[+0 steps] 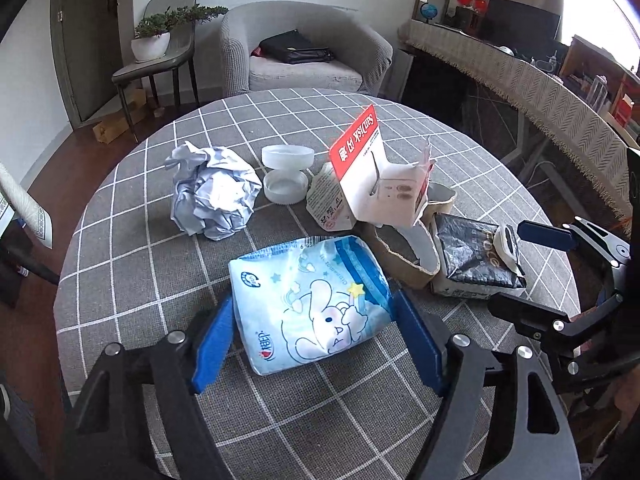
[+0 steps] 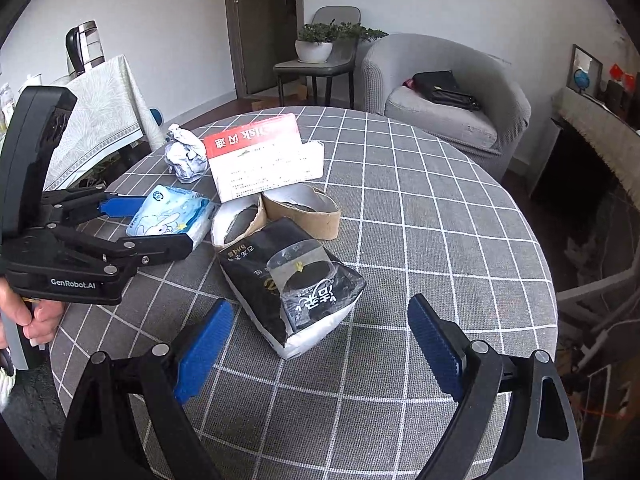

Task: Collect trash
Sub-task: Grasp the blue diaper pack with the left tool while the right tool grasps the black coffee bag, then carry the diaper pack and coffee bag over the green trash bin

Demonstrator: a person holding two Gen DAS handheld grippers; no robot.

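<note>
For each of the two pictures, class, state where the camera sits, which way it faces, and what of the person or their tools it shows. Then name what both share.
Left wrist: on the left claw, facing down across the checked table; its pads flank the blue tissue pack; right claw at the edge.
Right wrist: on the right claw, facing the black packet; left claw and hand show.
Shared: tissue pack, red-and-white box, armchair.

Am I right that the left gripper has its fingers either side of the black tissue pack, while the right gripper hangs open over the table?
Not quite: the left gripper has its fingers either side of the blue tissue pack, as the left wrist view shows. The black tissue pack lies ahead of the right gripper, which does hang open over the table.
</note>
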